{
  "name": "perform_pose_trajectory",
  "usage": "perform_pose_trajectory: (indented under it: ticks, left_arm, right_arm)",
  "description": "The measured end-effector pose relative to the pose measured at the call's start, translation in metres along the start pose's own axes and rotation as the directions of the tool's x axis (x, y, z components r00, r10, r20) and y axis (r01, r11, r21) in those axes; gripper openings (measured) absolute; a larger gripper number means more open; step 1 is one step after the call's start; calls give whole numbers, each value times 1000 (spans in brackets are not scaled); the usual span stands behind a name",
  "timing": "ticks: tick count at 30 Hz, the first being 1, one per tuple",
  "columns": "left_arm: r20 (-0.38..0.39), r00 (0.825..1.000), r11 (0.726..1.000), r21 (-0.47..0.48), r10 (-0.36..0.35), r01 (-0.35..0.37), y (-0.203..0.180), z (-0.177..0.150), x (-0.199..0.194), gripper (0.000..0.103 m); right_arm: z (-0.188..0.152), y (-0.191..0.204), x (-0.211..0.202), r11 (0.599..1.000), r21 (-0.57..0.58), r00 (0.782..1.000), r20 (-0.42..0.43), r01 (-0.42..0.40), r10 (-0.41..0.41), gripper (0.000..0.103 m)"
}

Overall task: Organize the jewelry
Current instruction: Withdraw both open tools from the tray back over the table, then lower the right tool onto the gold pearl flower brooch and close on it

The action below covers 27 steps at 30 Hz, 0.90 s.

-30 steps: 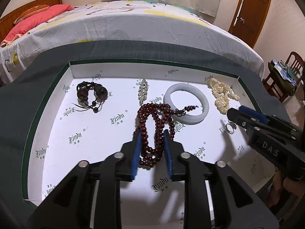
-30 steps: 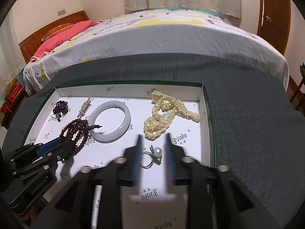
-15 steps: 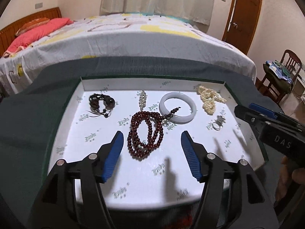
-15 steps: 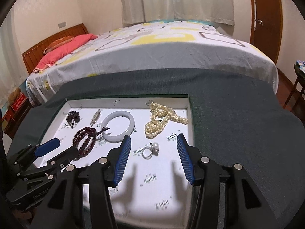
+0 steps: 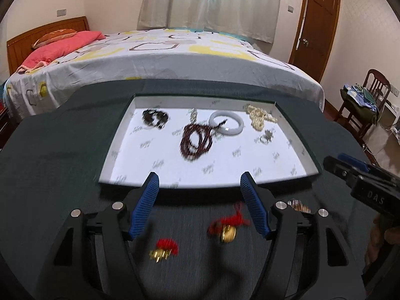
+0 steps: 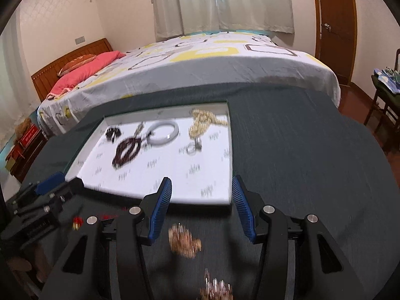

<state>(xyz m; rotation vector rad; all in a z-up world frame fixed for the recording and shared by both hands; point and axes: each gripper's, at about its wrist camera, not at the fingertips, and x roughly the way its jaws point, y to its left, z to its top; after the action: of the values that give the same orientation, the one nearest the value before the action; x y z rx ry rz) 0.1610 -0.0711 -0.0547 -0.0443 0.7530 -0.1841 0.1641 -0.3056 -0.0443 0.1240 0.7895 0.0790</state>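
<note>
A white tray (image 5: pixel 120 150) on a dark cloth table holds a dark red bead necklace (image 5: pixel 196 141), a white bangle (image 5: pixel 226 125), a pearl string (image 5: pixel 260 117), a ring (image 5: pixel 265 138) and a dark bracelet (image 5: pixel 153 118). My left gripper (image 5: pixel 200 207) is open and empty, in front of the tray, above two red-tasselled gold charms (image 5: pixel 228 227) (image 5: pixel 165 248). My right gripper (image 6: pixel 201 207) is open and empty near the tray's front right corner (image 6: pixel 228 201), above a gold chain clump (image 6: pixel 183 241). A sparkly piece (image 6: pixel 215 287) lies nearer.
A bed (image 5: pixel 162 57) stands behind the table. A wooden door (image 5: pixel 315 25) and a chair with clothes (image 5: pixel 362 100) are at the right. Dark tablecloth (image 6: pixel 300 150) stretches right of the tray. The right gripper shows in the left wrist view (image 5: pixel 367 182).
Both grippers opened and pulled back from the tray toward the table's front. The red beads and the ring stay in the tray. Loose pieces in front of the tray came into view.
</note>
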Motion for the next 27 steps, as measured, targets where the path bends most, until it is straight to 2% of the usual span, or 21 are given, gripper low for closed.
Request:
perform_pose_trajectory:
  ticks: [15,27]
  left_arm:
    - [-51,995,996,-39,82,-84,27,-66,-47,66]
    - [-62,992,992,-52,109,-112,33,-82,-62,66]
  right_arm:
    - [-79,-5,-25,999,-11,996,-84,30,-31,50]
    - [-93,-3,-19,999,-26,994,-101,35,-38,50]
